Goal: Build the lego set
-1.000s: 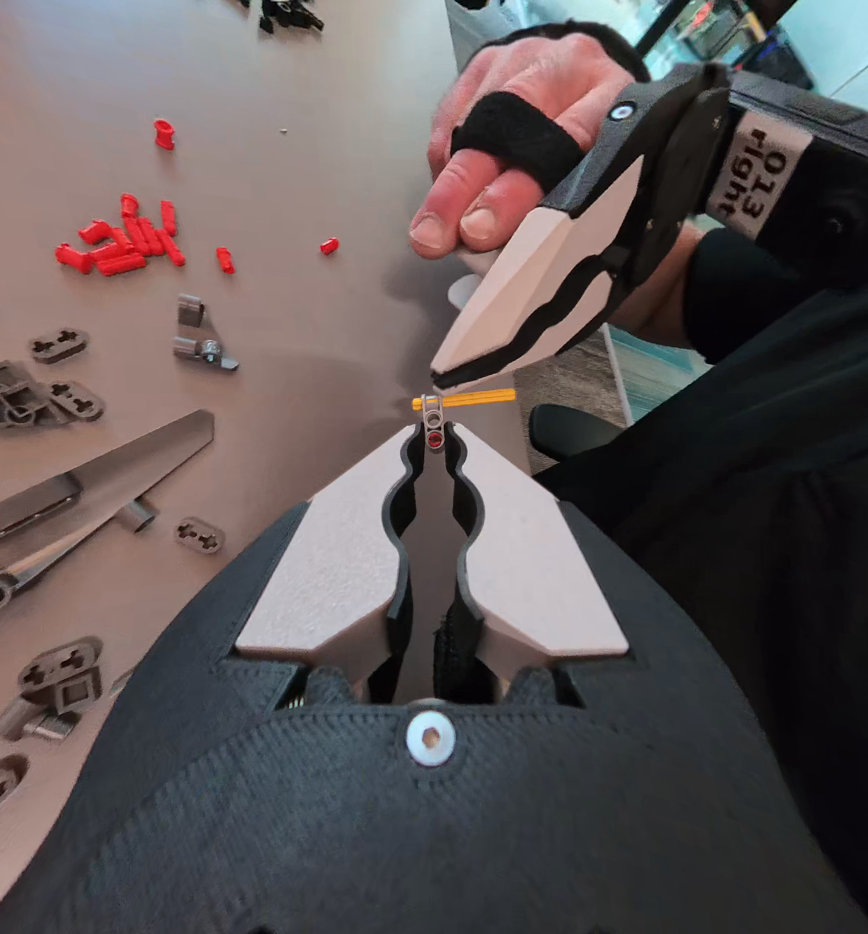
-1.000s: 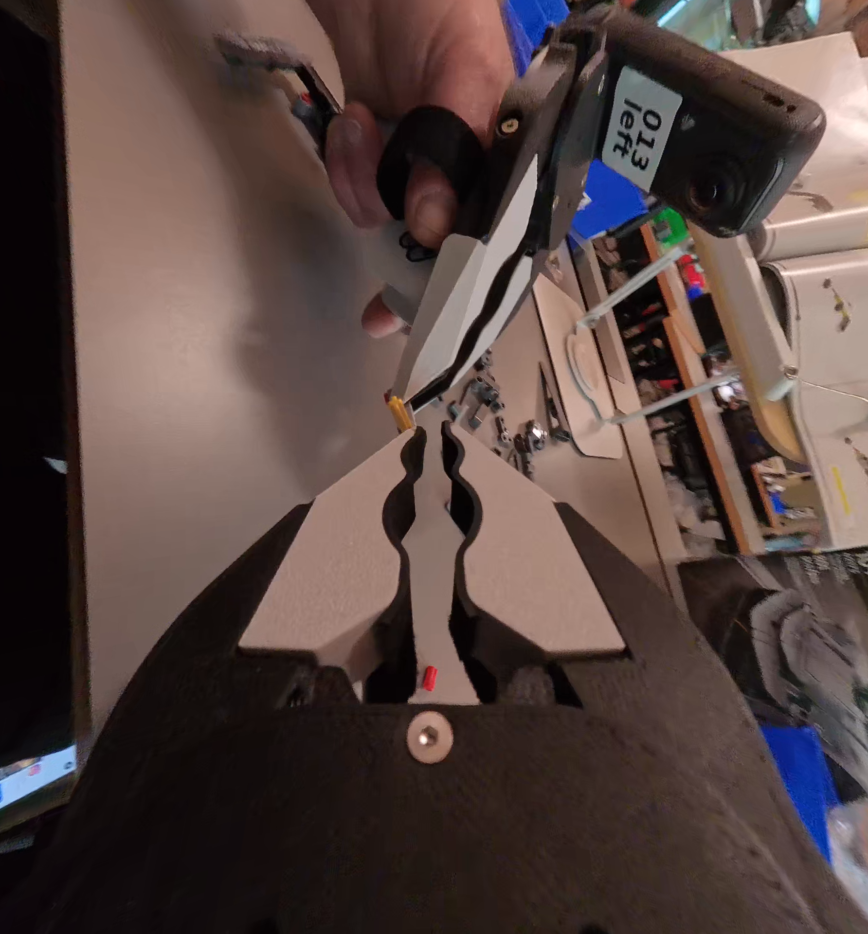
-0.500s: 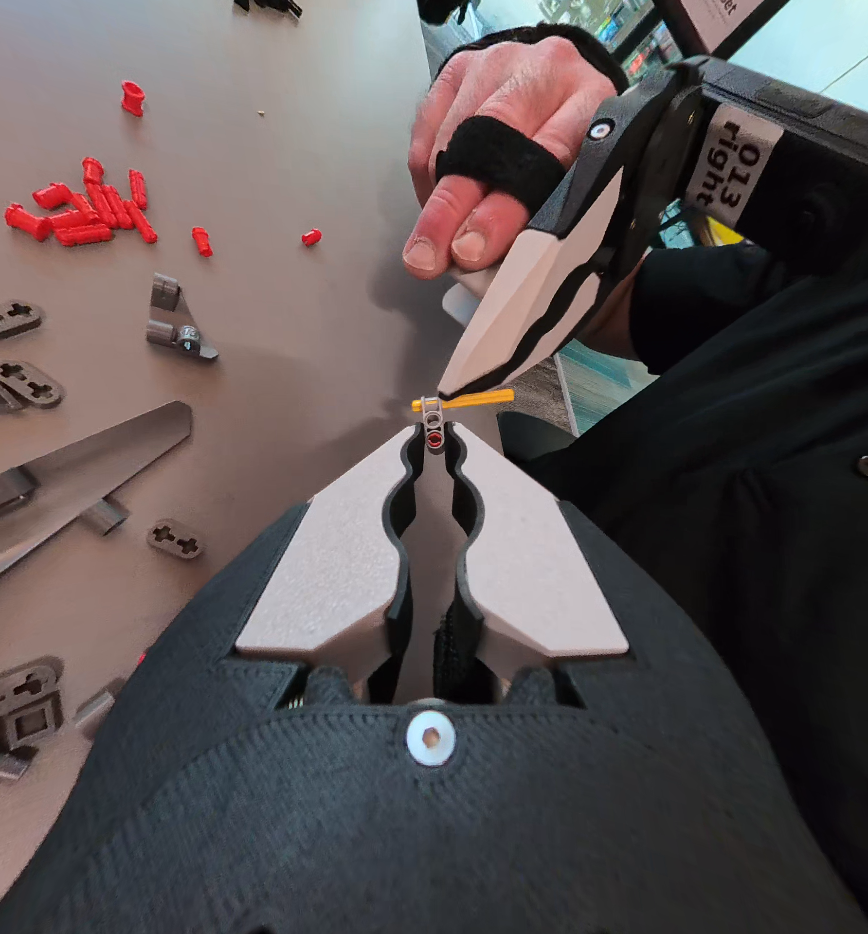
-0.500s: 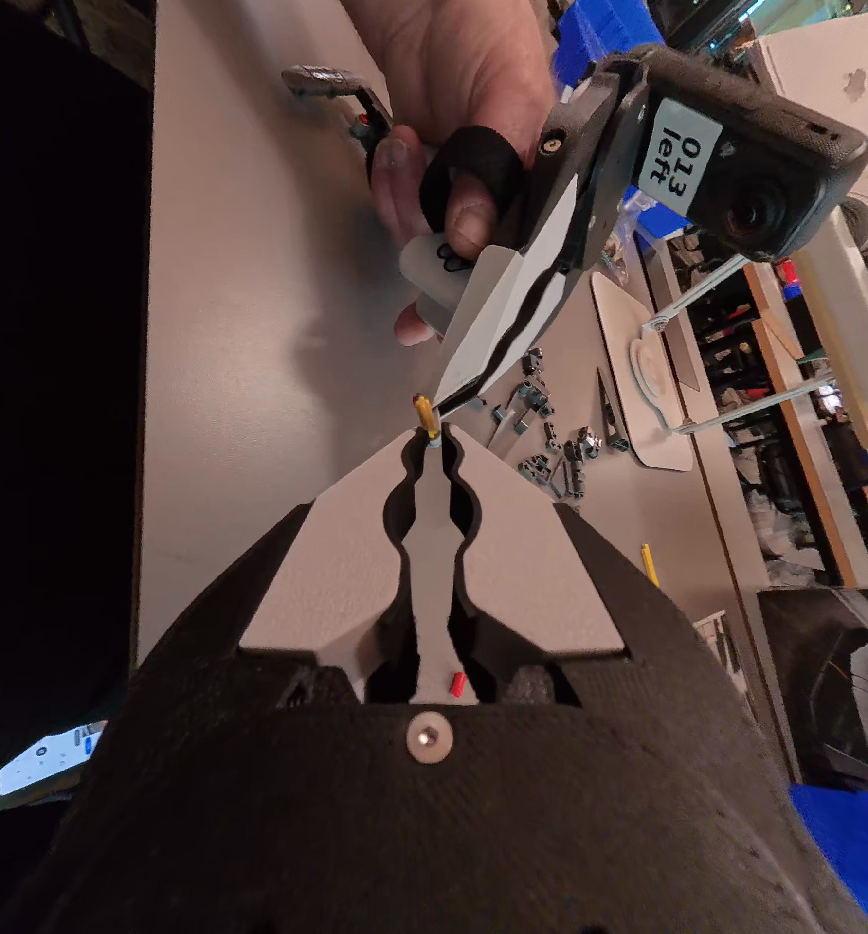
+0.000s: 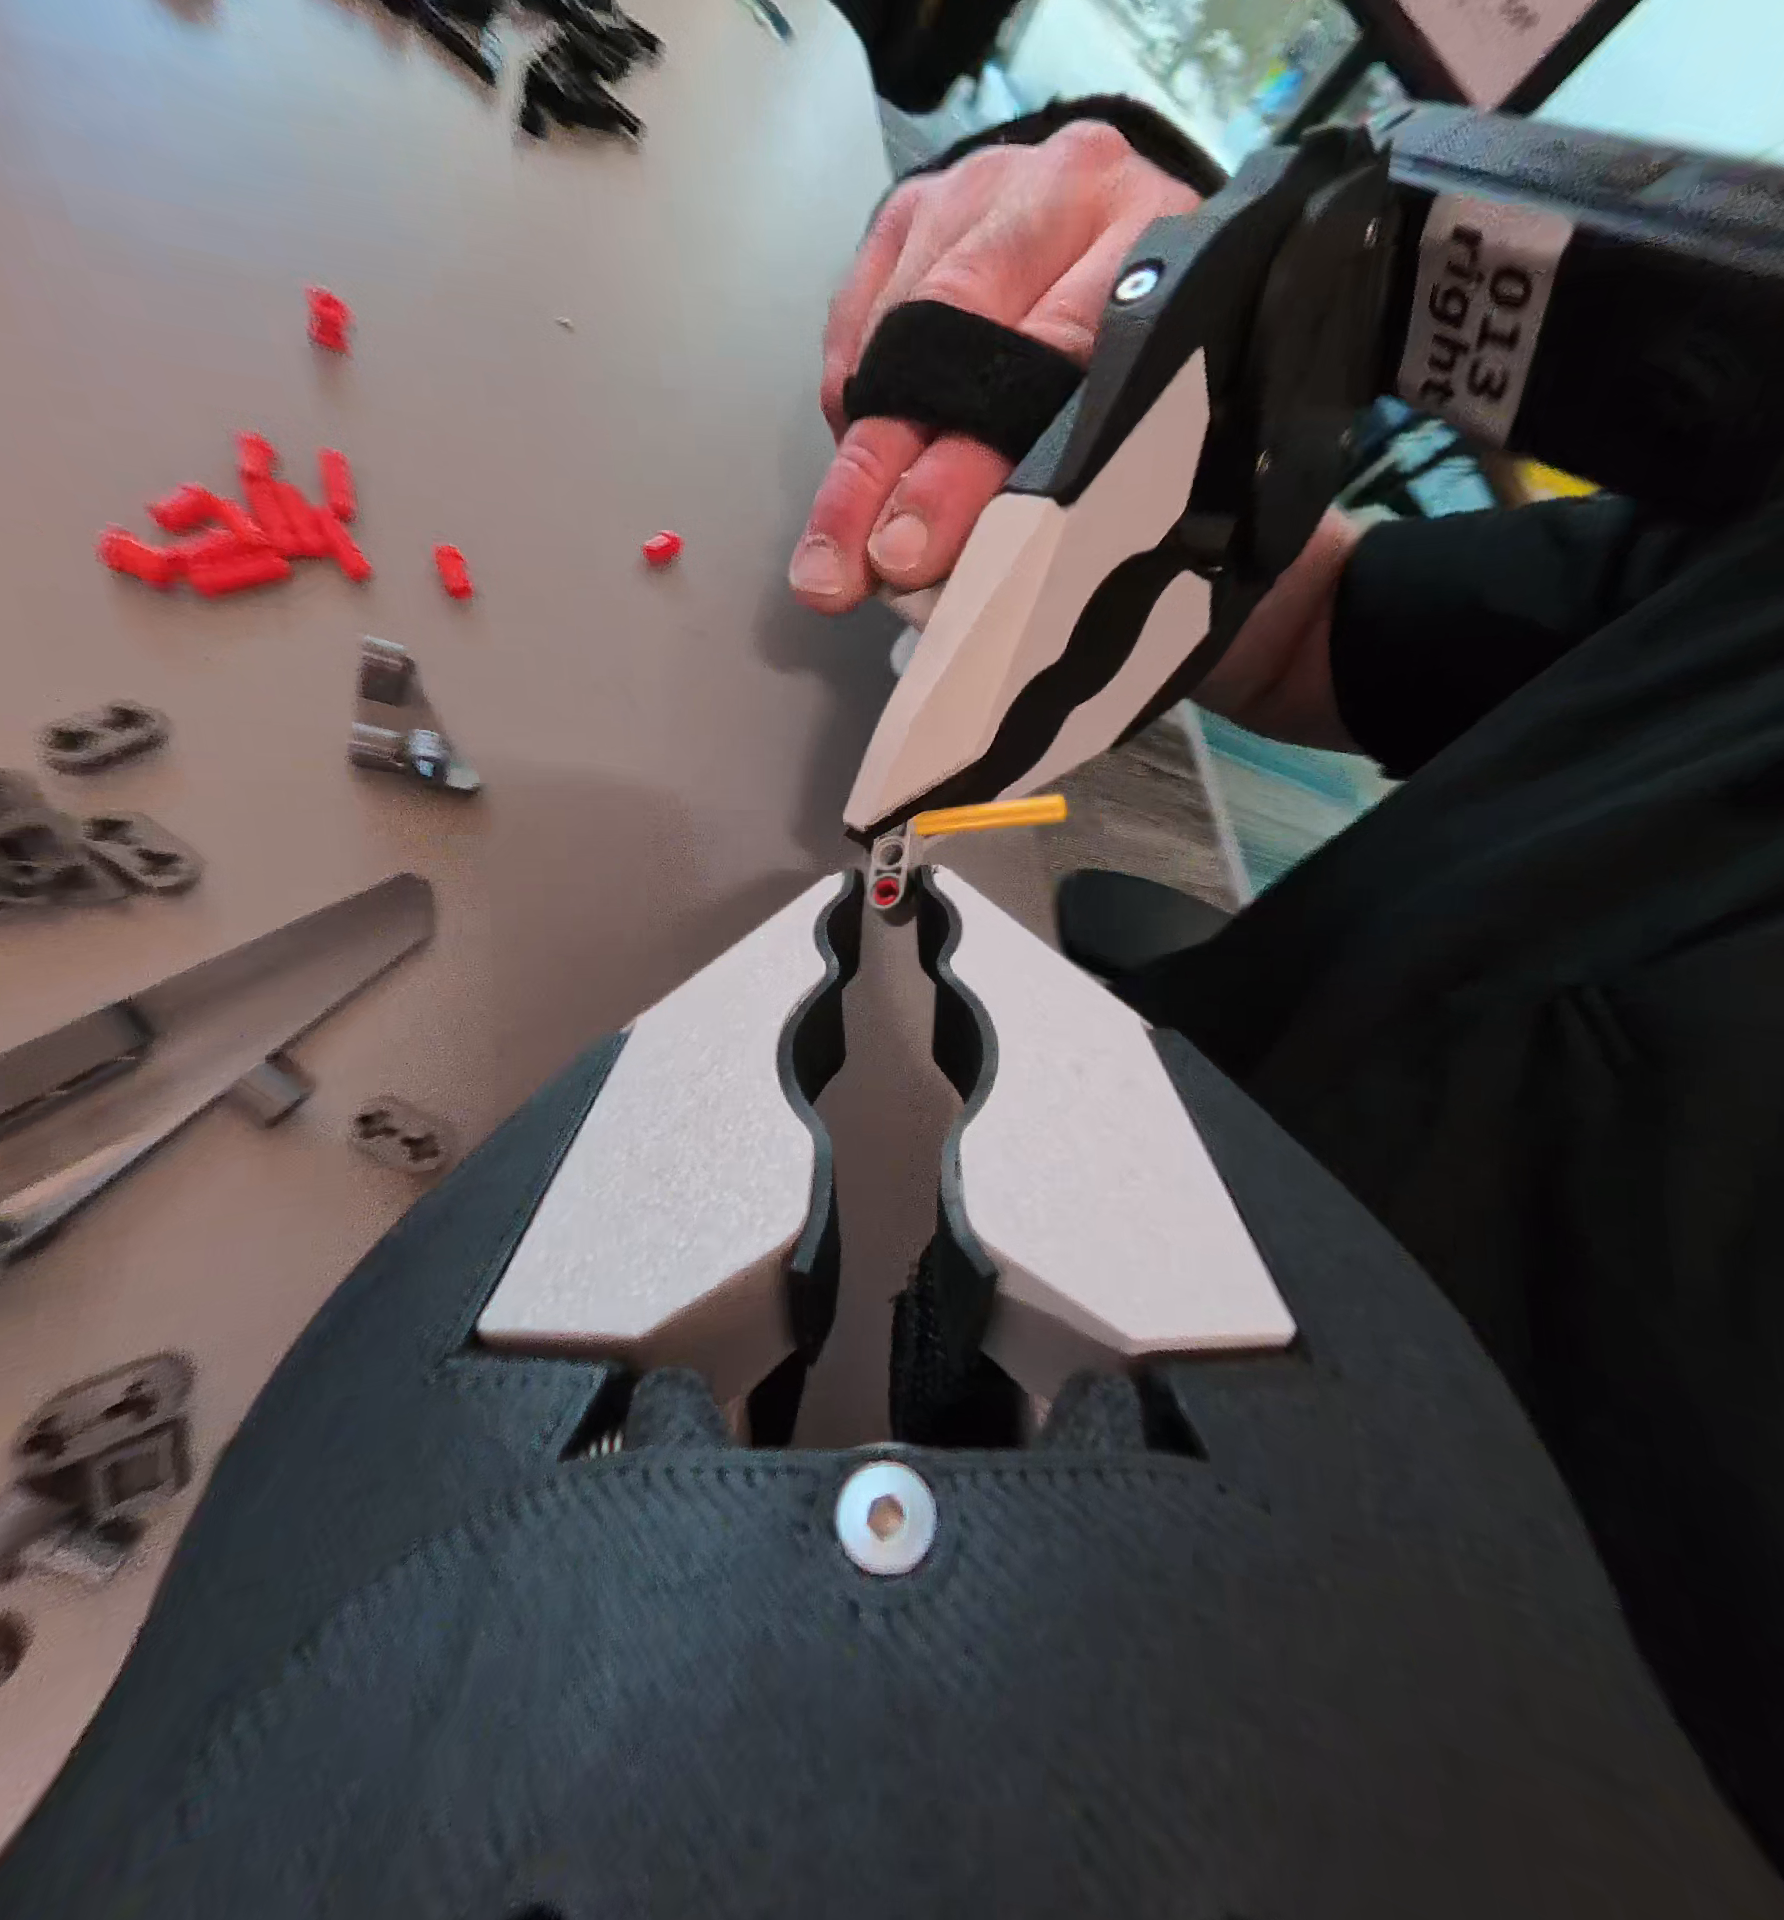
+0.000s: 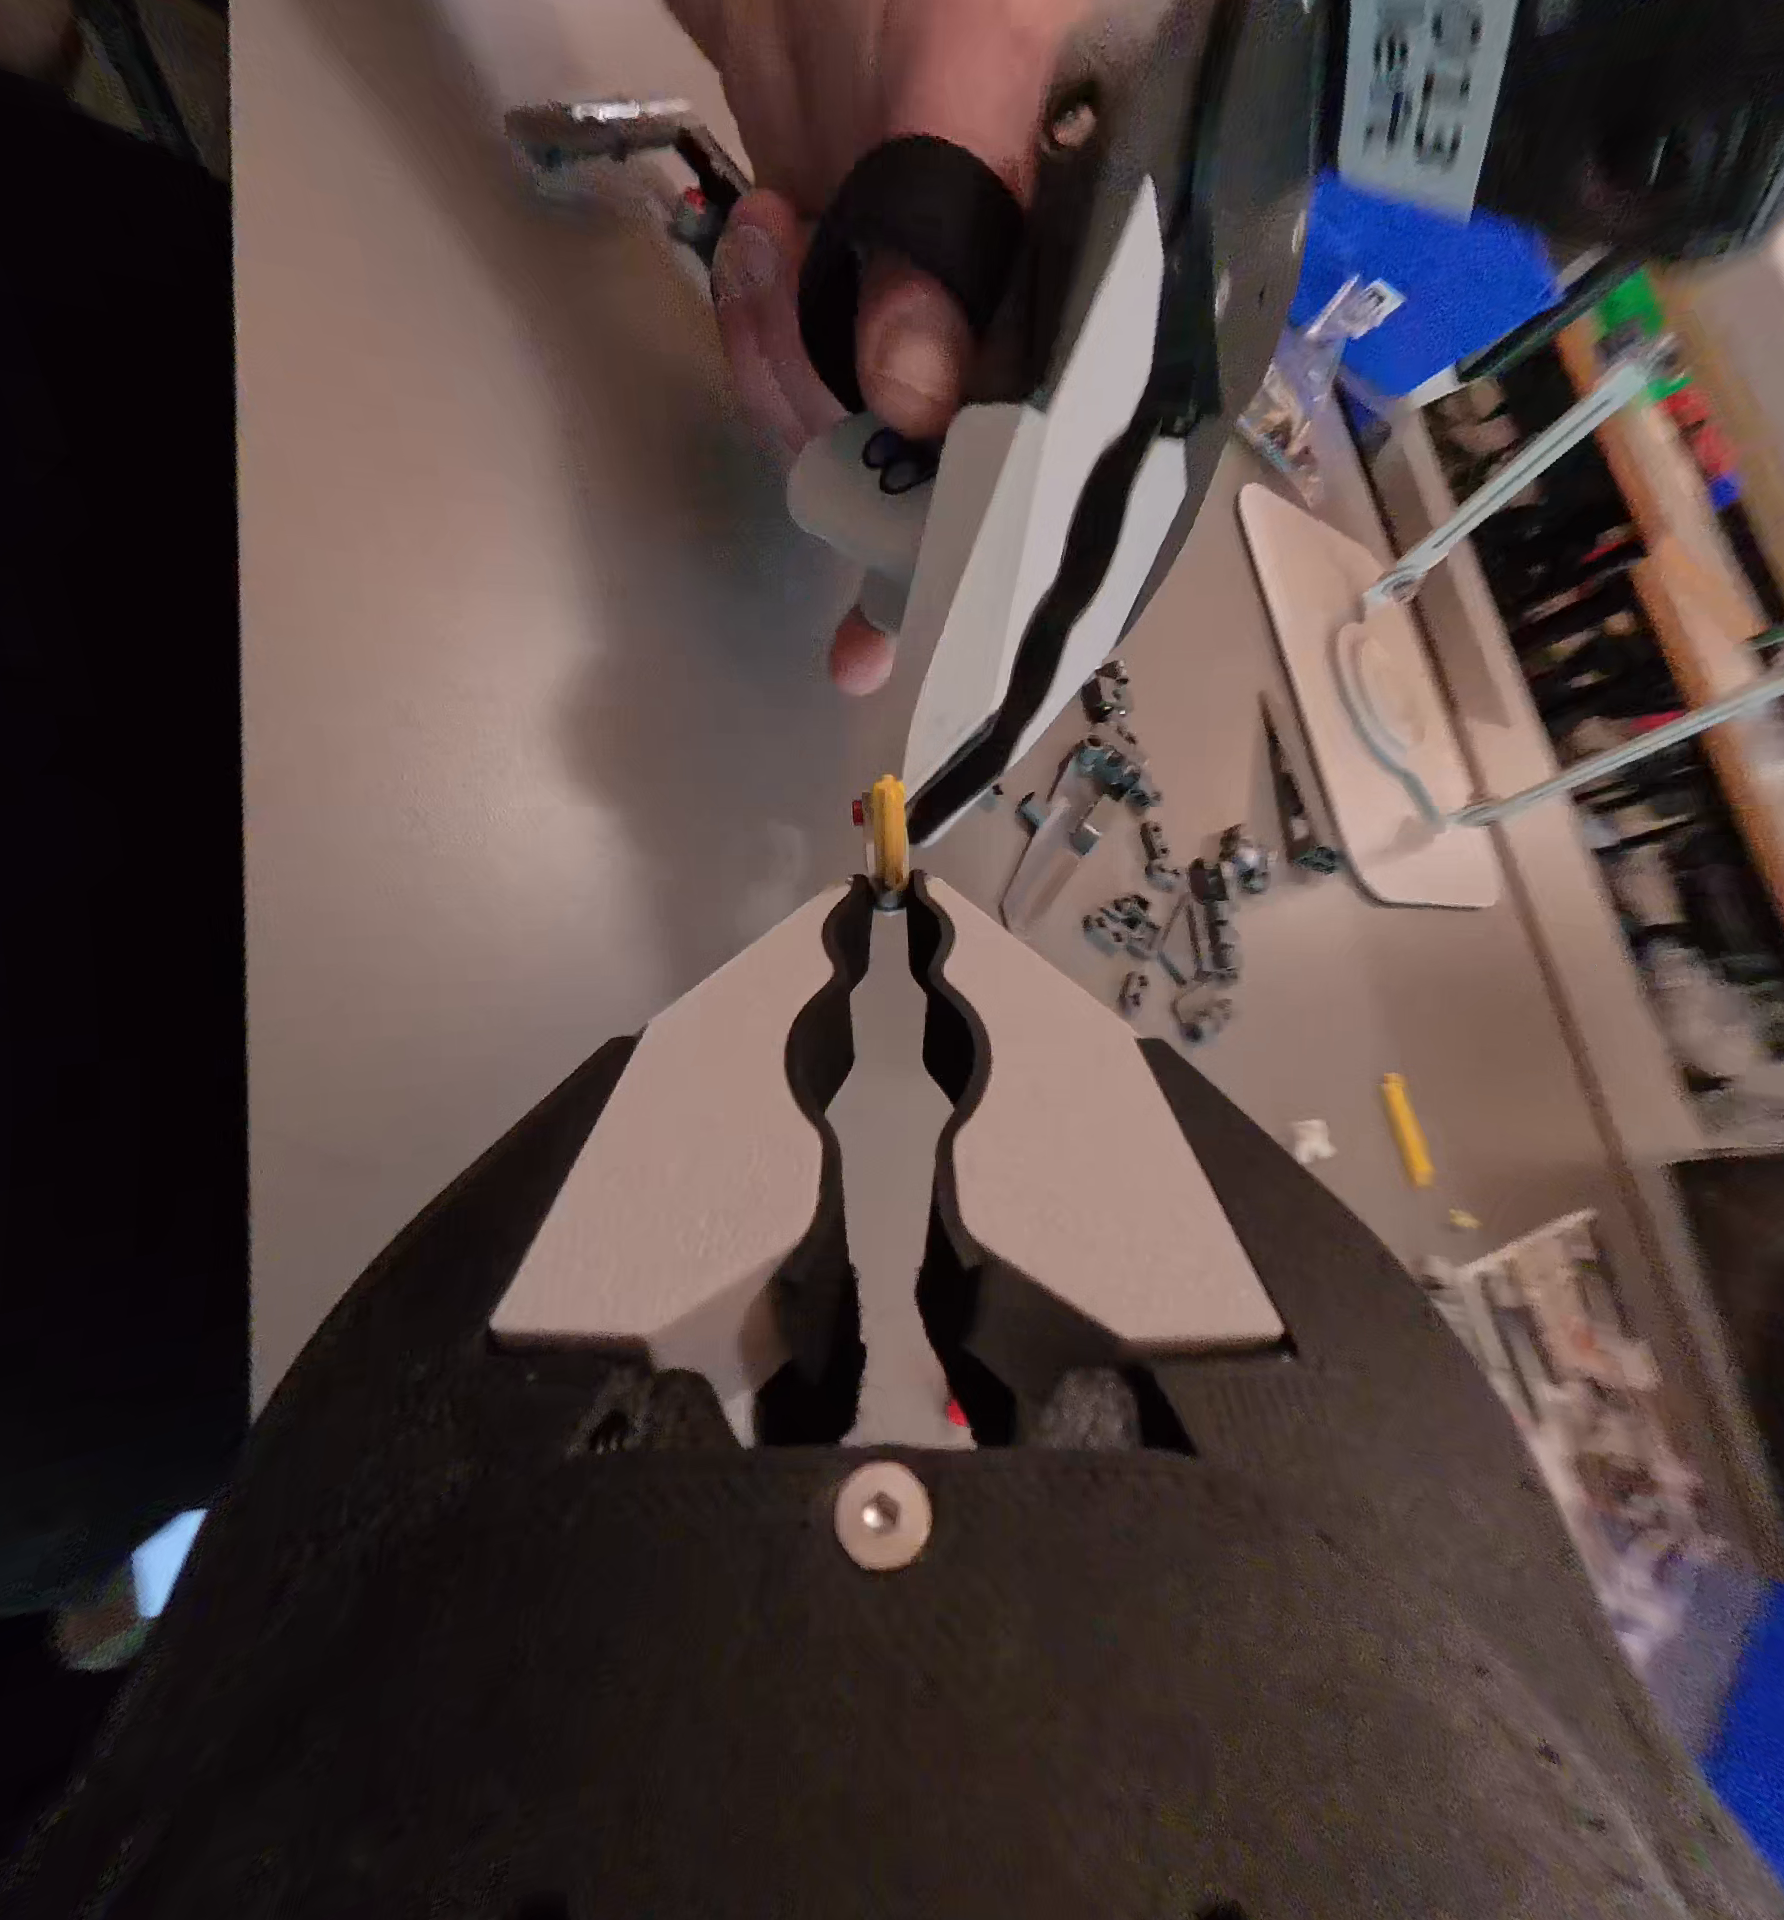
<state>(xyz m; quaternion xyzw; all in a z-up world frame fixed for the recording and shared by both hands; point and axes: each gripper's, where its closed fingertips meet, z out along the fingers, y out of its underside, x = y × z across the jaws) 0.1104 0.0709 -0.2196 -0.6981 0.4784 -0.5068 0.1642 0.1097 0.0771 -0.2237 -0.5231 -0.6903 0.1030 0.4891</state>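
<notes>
My left gripper [image 5: 888, 883] is shut on a small grey two-hole connector [image 5: 890, 871] with a red pin [image 5: 882, 890] in its lower hole, held above the table [image 5: 576, 416]. My right gripper [image 6: 886, 896] is shut on a short yellow axle [image 6: 886, 831]. In the left wrist view the right gripper [image 5: 867, 826] comes down from the upper right, its tips at the connector's top. The axle [image 5: 992, 816] sticks out to the right of the connector. In the right wrist view the left gripper [image 6: 935, 821] meets the axle's far end from the upper right.
A heap of red pins [image 5: 233, 530], grey parts [image 5: 67, 831], a long grey beam [image 5: 192, 1029] and black parts [image 5: 555, 62] lie on the table. The right wrist view shows more grey parts [image 6: 1158, 894], a second yellow axle [image 6: 1405, 1127] and a pale tray [image 6: 1355, 707]. A black sleeve [image 5: 1542, 935] fills the right. Only a small space, under 4 cm, lies between the two pairs of fingers.
The yellow axle's end that stuck out left of the connector no longer shows there. Both grippers stay tip to tip and have shifted slightly over the table.
</notes>
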